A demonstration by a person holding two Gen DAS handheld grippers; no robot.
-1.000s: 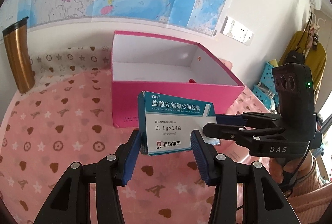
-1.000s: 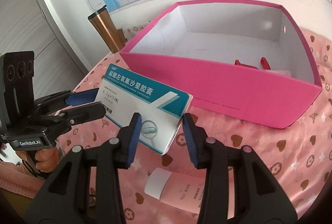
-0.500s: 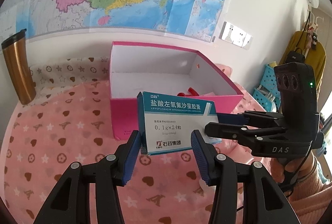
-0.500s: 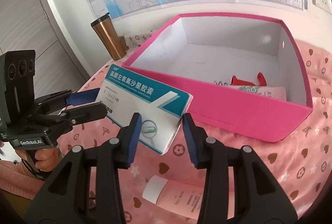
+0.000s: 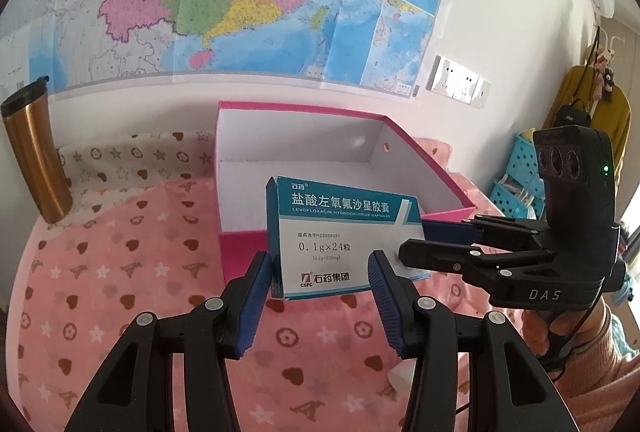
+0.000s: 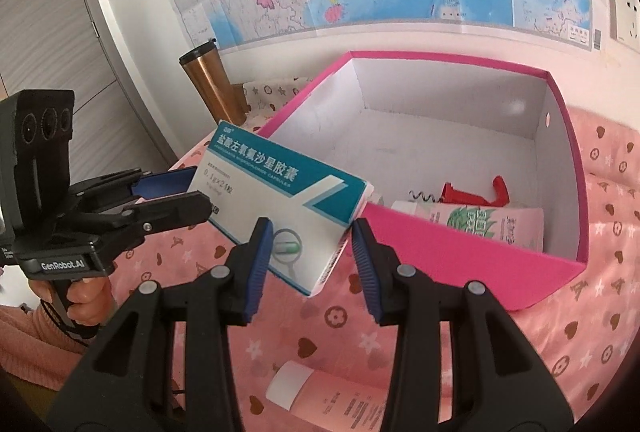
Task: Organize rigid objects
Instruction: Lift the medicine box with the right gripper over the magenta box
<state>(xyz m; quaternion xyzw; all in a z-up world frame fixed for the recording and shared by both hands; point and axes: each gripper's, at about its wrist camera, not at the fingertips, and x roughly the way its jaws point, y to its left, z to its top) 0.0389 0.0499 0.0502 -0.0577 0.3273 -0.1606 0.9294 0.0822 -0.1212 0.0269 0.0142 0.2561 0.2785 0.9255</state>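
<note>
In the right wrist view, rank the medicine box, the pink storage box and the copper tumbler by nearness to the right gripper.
1. Teal-and-white medicine box, between the right gripper's fingers.
2. Open pink storage box, just beyond, right.
3. Copper metal tumbler, farthest, by the wall, upper left.

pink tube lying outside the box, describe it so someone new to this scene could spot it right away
Start at the big pink box on the heart-print cloth. Come forward past its near wall to the cloth at the bottom of the right wrist view. The pink tube lies flat there, white cap pointing left; unlike the green-printed tube, it is outside the box.
</note>
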